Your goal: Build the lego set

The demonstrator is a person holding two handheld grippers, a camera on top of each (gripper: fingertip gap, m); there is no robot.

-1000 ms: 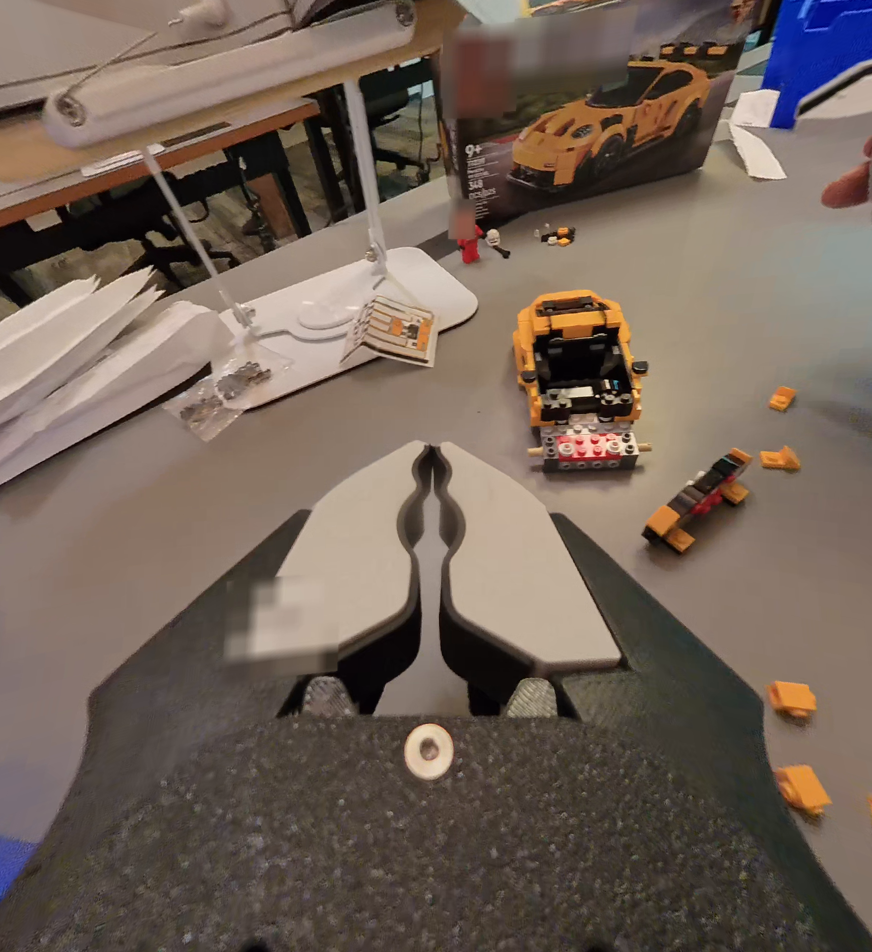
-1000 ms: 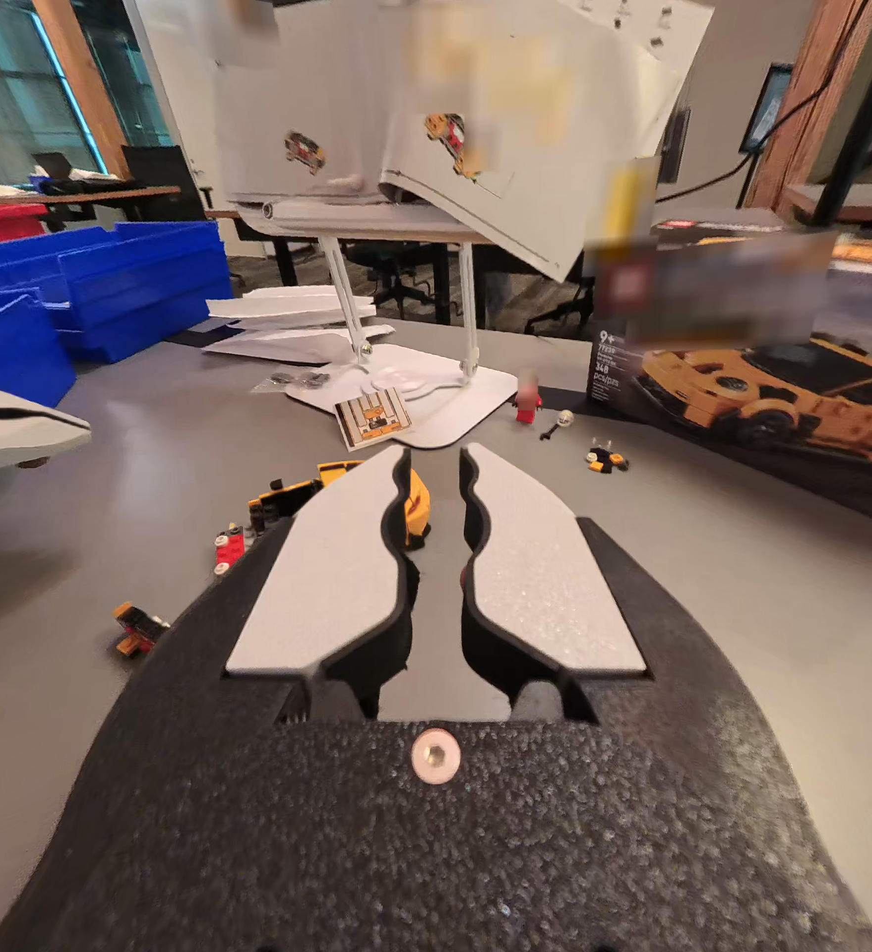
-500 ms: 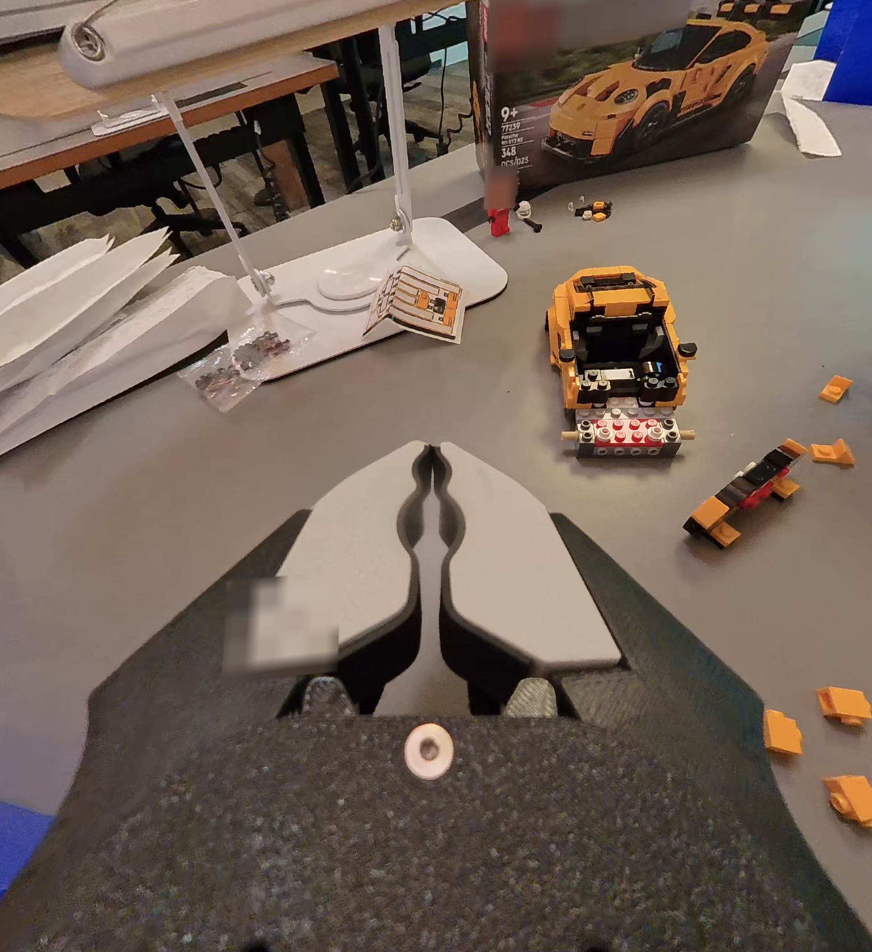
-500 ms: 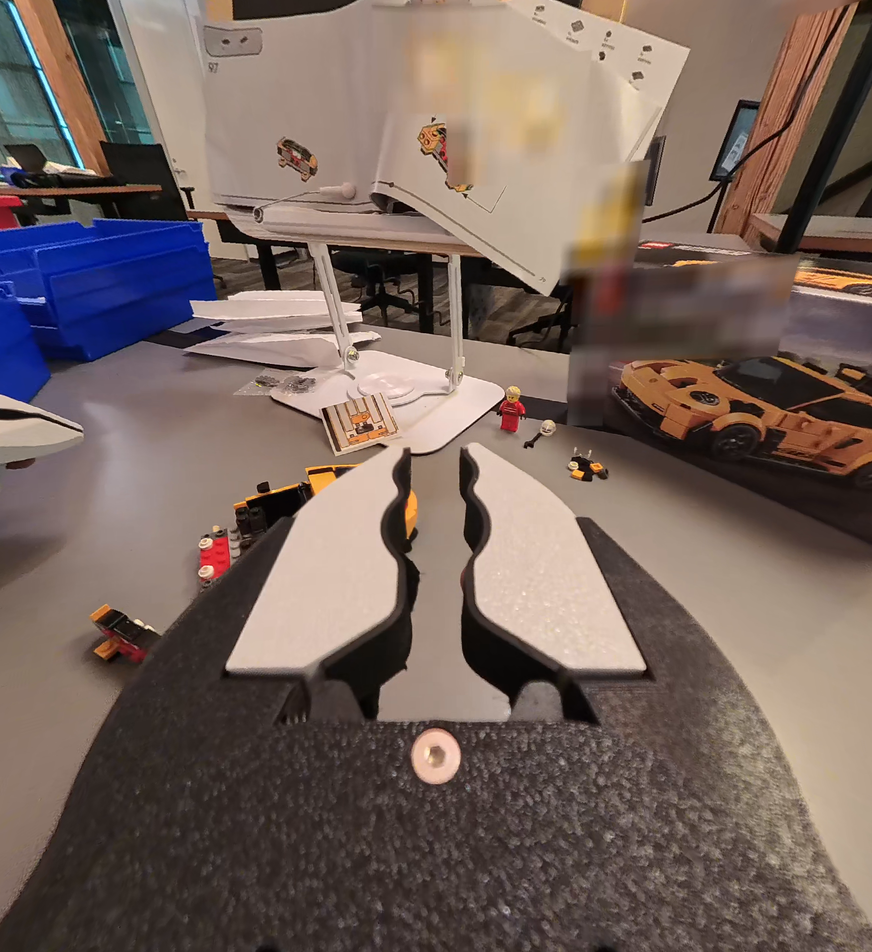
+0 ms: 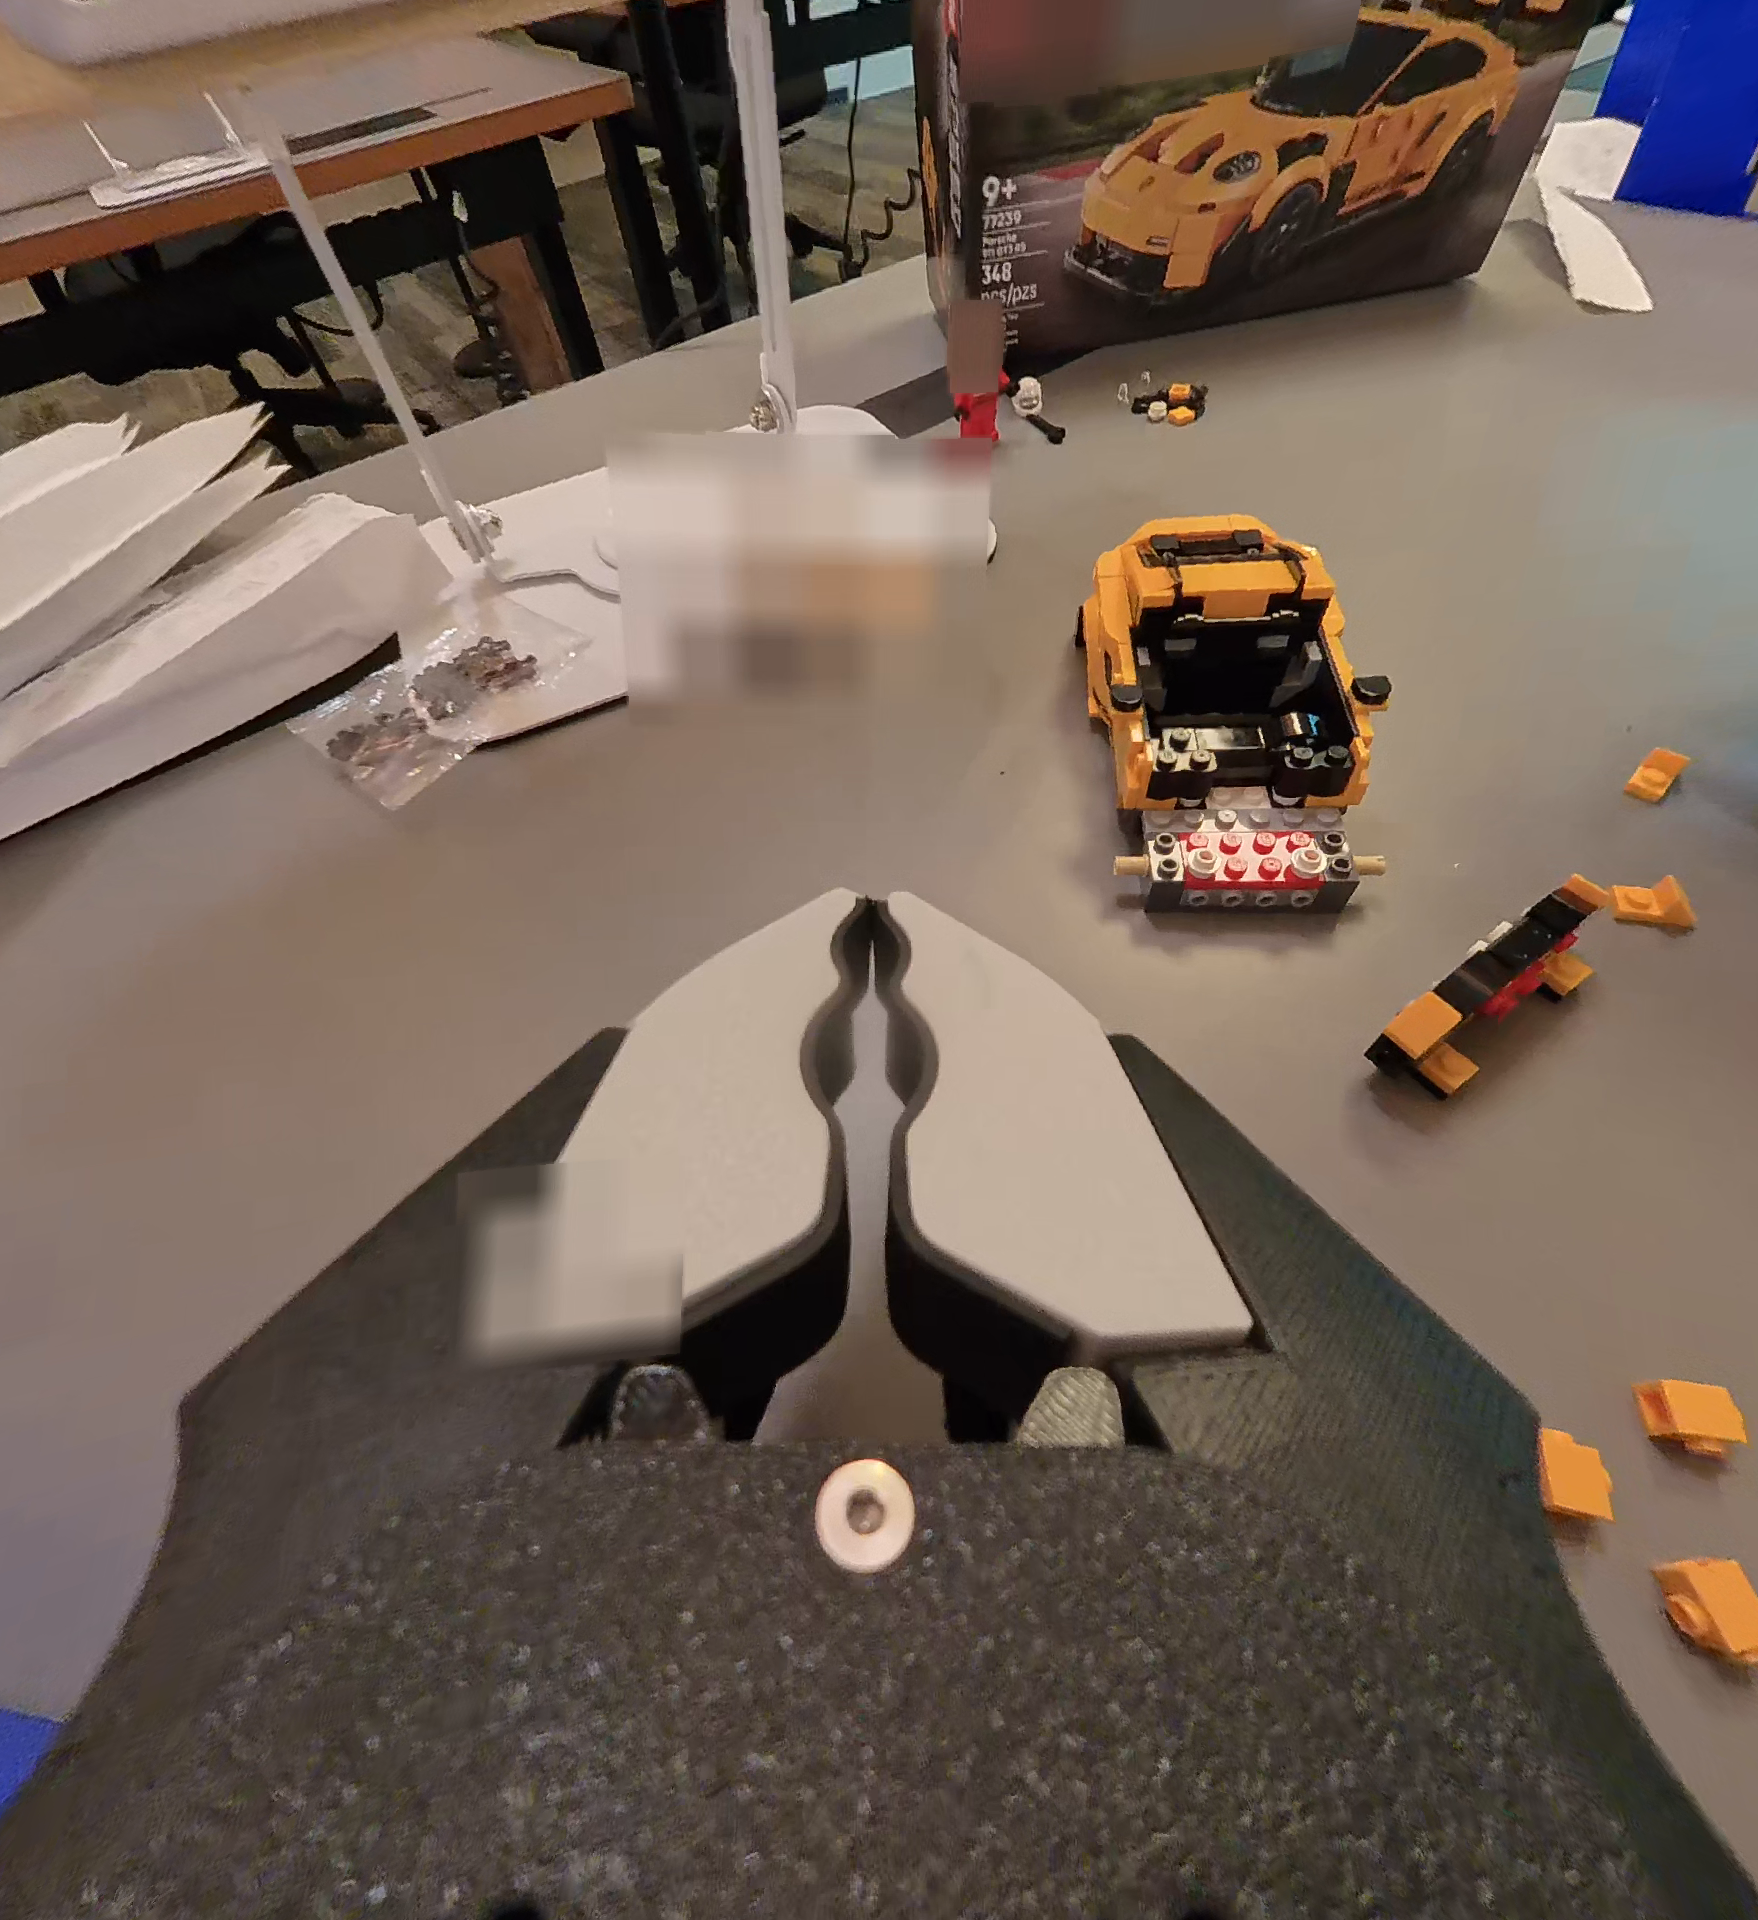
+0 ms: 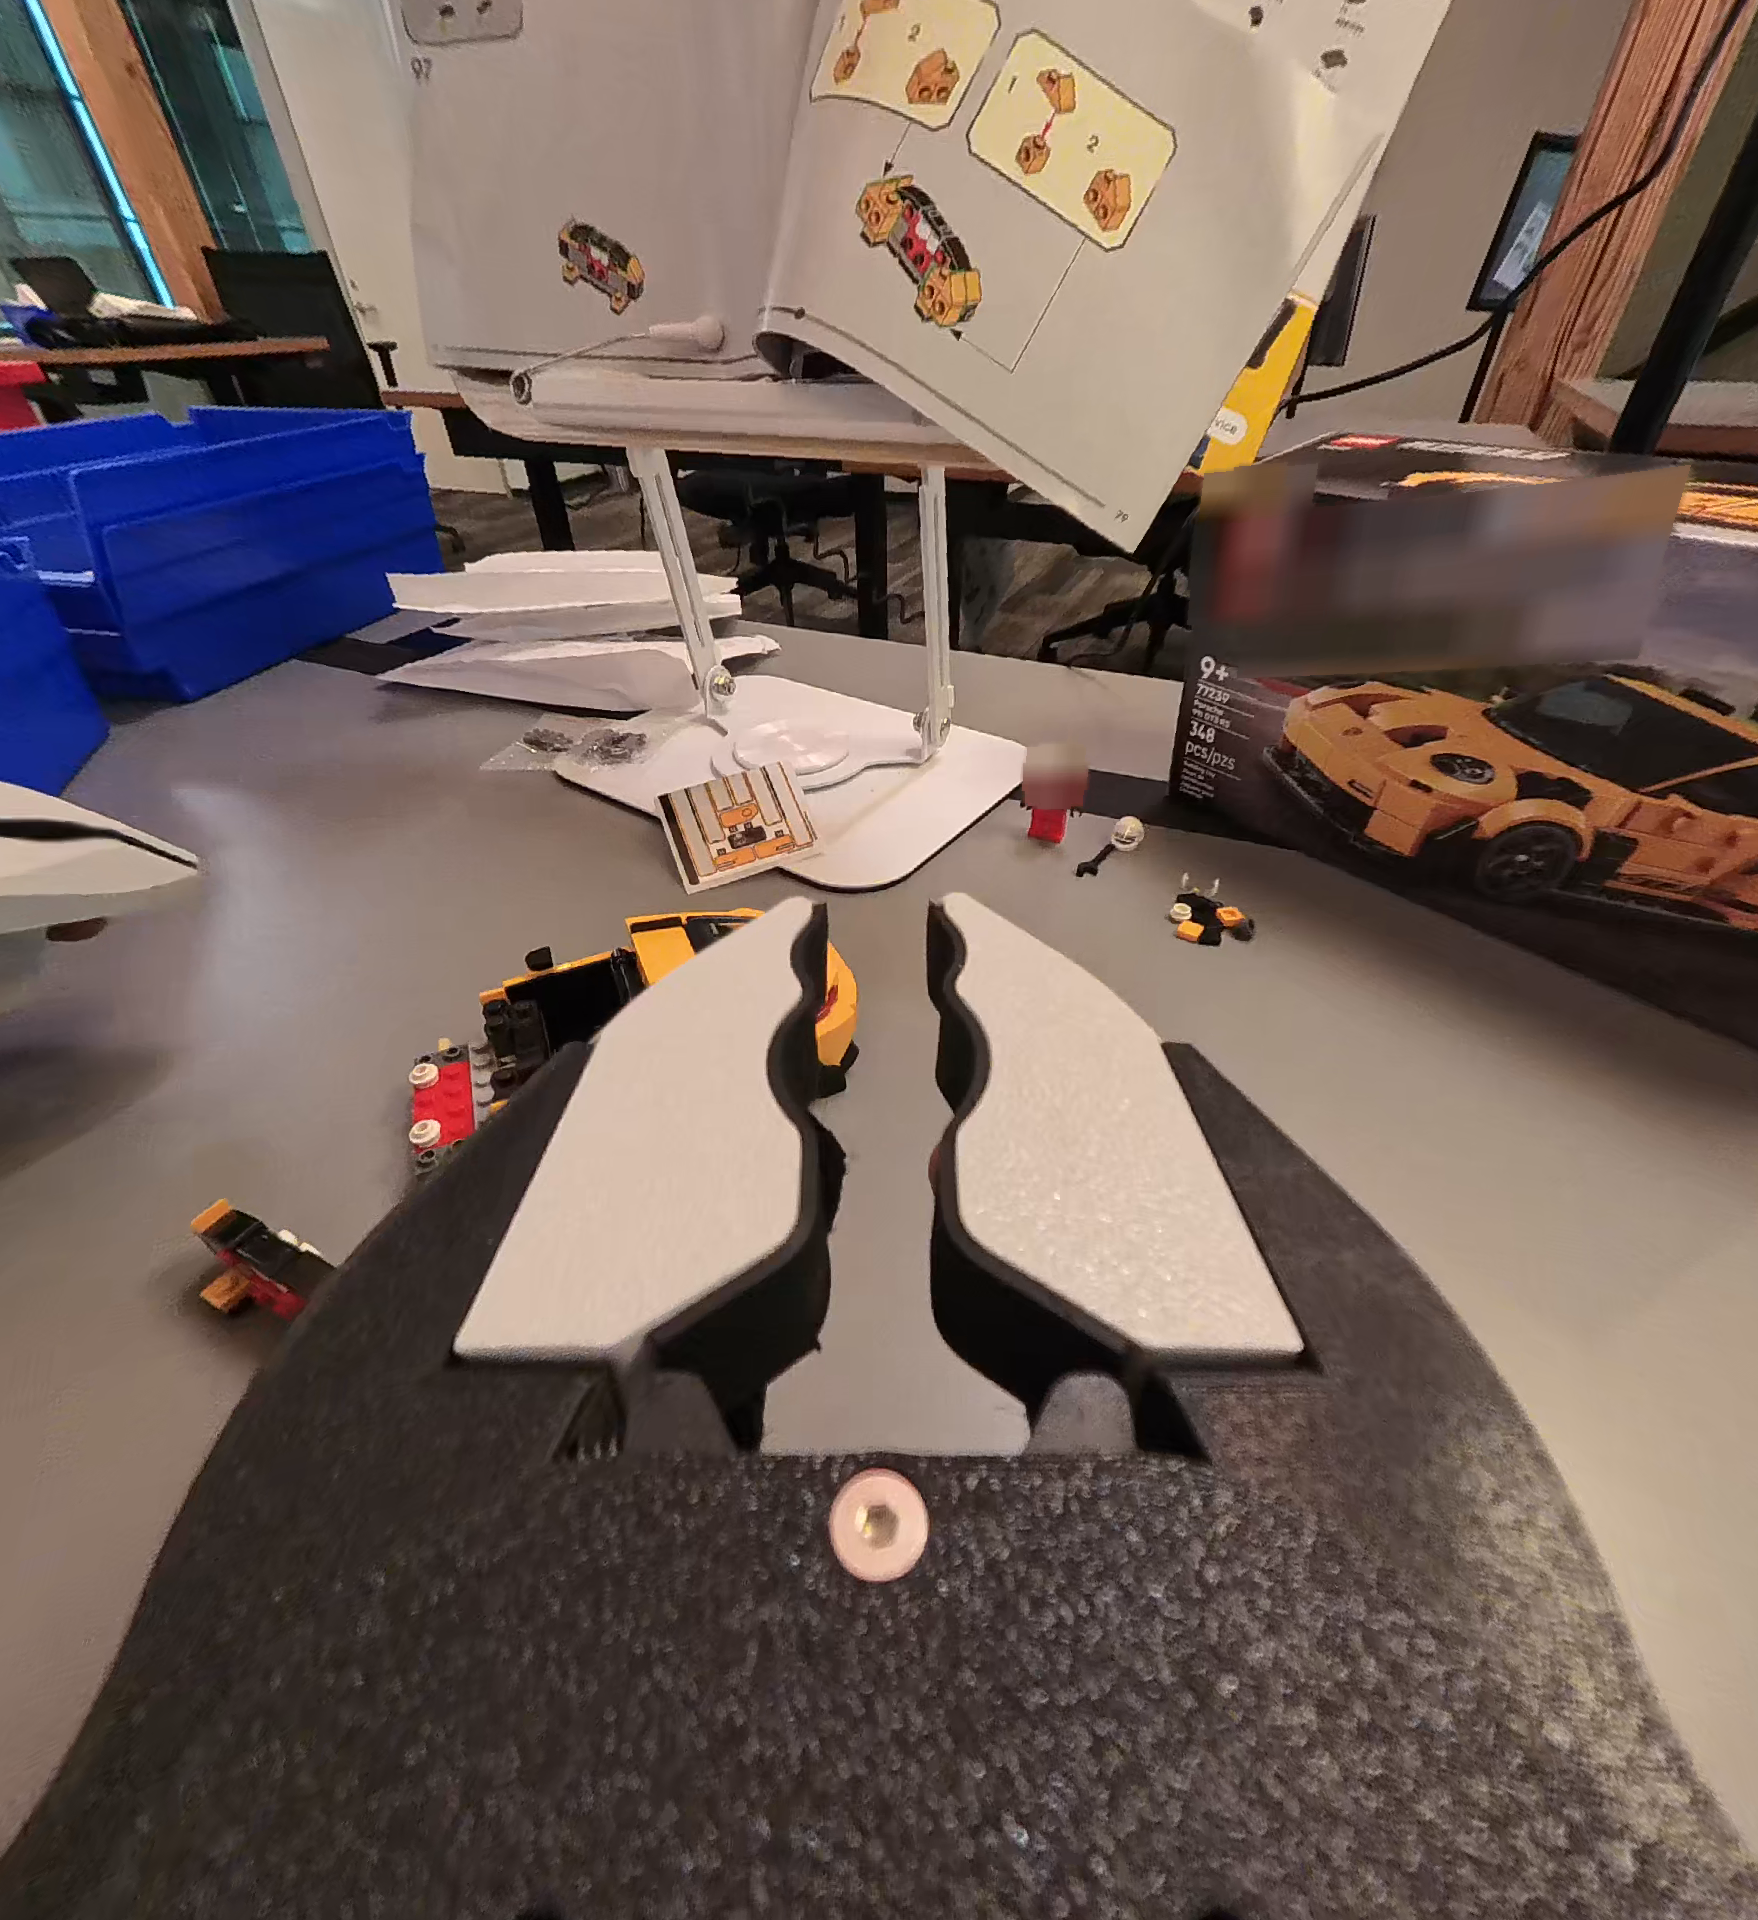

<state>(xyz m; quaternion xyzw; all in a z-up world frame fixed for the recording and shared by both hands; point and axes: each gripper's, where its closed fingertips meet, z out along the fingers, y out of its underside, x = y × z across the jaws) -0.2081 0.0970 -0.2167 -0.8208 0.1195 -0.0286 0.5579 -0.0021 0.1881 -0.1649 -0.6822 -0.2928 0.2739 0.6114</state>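
Note:
A part-built orange lego car (image 5: 1228, 686) stands on the grey table, its red and grey studded end toward me. It also shows in the right wrist view (image 6: 584, 997), partly behind my left finger. A small black, red and orange sub-assembly (image 5: 1477, 987) lies right of the car and shows in the right wrist view (image 6: 251, 1262). Several loose orange pieces (image 5: 1685, 1413) lie at the right. My left gripper (image 5: 870, 904) is shut and empty, above the table left of the car. My right gripper (image 6: 875, 914) is open a little and empty, just past the car.
The lego box (image 6: 1540, 758) stands at the back. An instruction booklet (image 6: 906, 187) rests on a white stand (image 6: 854, 790), with a sticker sheet (image 6: 740, 821) on its base. A red minifigure (image 6: 1051, 810), small parts (image 6: 1207, 920), white paper bags (image 5: 127, 582) and blue bins (image 6: 179, 540) lie around. The grippers' ends are close to 25 cm from one another.
Both grippers have drifted left, so the car and loose pieces have shifted right in the left wrist view. The jaws of both are as before.

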